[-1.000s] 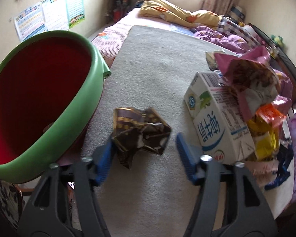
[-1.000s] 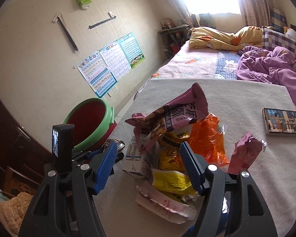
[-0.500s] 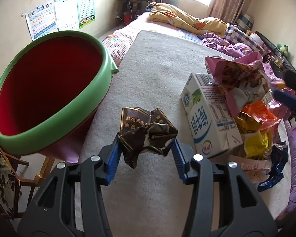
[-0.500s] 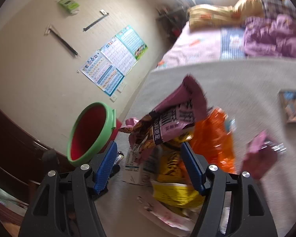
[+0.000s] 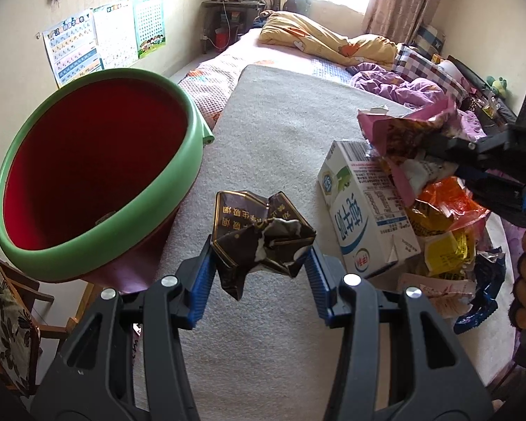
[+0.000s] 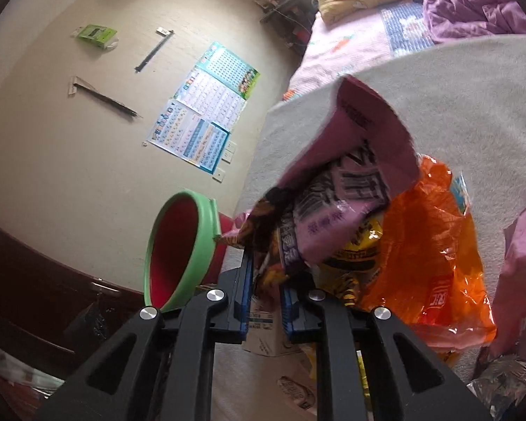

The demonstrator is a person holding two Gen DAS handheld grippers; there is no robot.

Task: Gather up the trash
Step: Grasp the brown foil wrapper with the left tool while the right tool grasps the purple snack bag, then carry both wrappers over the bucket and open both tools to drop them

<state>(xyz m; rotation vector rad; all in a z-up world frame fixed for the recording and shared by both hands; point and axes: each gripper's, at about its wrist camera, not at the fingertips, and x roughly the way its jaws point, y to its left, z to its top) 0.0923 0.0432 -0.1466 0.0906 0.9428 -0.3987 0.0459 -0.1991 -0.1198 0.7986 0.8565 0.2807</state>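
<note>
Bedroom scene, grey blanket-covered surface [image 5: 280, 133] at the foot of a bed. Red bin with green rim [image 5: 98, 189] tilted at its left edge. Trash pile on the right: milk carton [image 5: 364, 207], orange bag [image 6: 427, 256]. Right gripper [image 6: 266, 280] nearly closed, clamping pink snack wrapper [image 6: 361, 161] atop pile. Left gripper [image 5: 259, 263] partly closed, pinching crumpled dark wrapper [image 5: 259, 235] clear of the surface, beside bin.

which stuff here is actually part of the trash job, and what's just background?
Job:
- left gripper, shut on crumpled dark wrapper
- right gripper, shut on pink snack bag
- red bin with green rim
- milk carton
- orange bag
- yellow wrapper

Background:
- wall posters
- yellow quilt
- purple bedding
</note>
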